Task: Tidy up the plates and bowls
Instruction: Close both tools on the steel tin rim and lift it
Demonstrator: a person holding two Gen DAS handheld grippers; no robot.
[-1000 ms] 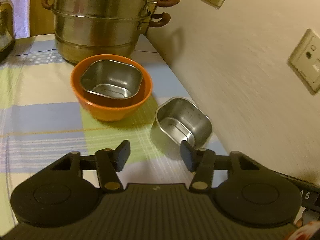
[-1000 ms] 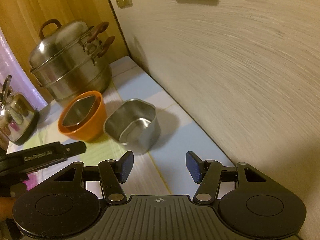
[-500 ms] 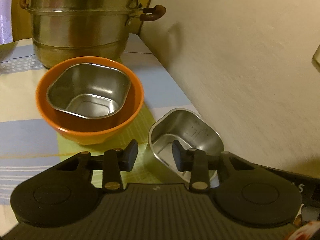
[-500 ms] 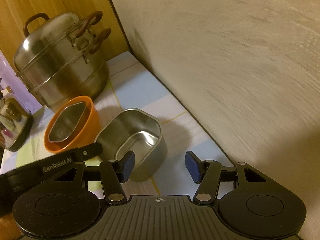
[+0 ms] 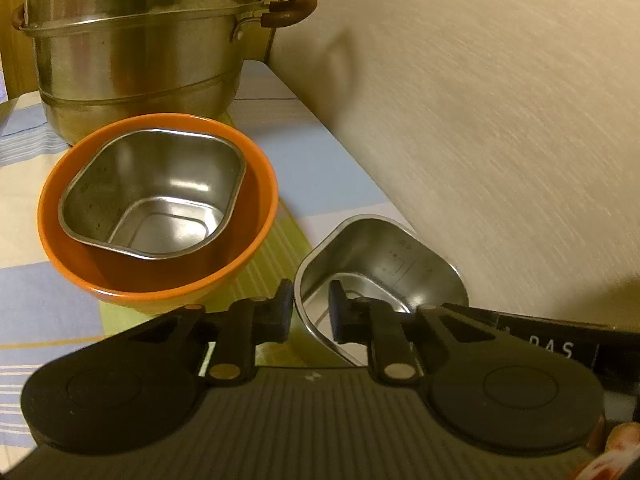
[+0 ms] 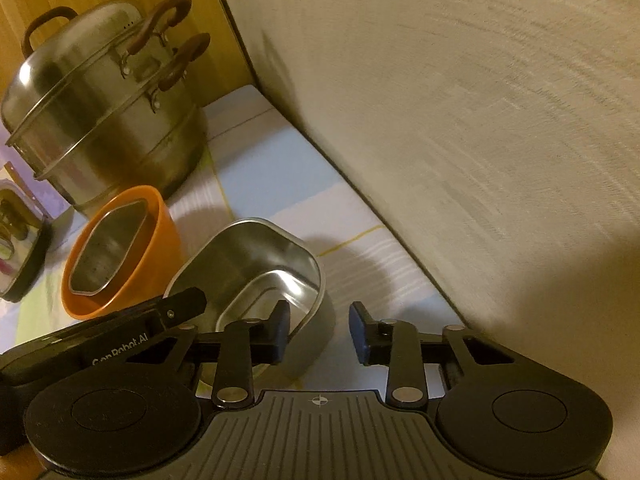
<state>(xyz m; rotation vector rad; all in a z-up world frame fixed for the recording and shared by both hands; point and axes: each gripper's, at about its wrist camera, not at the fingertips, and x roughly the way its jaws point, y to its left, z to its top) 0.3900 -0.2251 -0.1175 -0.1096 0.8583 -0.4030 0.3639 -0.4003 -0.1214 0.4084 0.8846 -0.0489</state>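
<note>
Left to right. Orange bowl [image 5: 158, 216] sits on the checked cloth [image 5: 40, 184] in front of the big steamer pot [image 5: 132, 48], with one steel cup [image 5: 154, 194] already nested inside it, so that's the stacking spot. The loose steel cup [image 5: 384, 268] stands just right of the bowl, near the wall [image 5: 500, 120].

My left claw [image 5: 310, 312] is closing with that cup's near-left rim between its pads, one pad outside, one inside; gap is small, can't tell if the pads press yet. My right claw [image 6: 318, 330] is closing too, over the cup's right side wall: left pad inside the cup, right pad outside, clear gap showing, nothing held.

Two claws on opposite rims, probably to lift it level.

Room: wall close on the right, pot blocks the back, the bowl's rim nearly touches the cup on the left. Free way is up, then left over the bowl.
</note>
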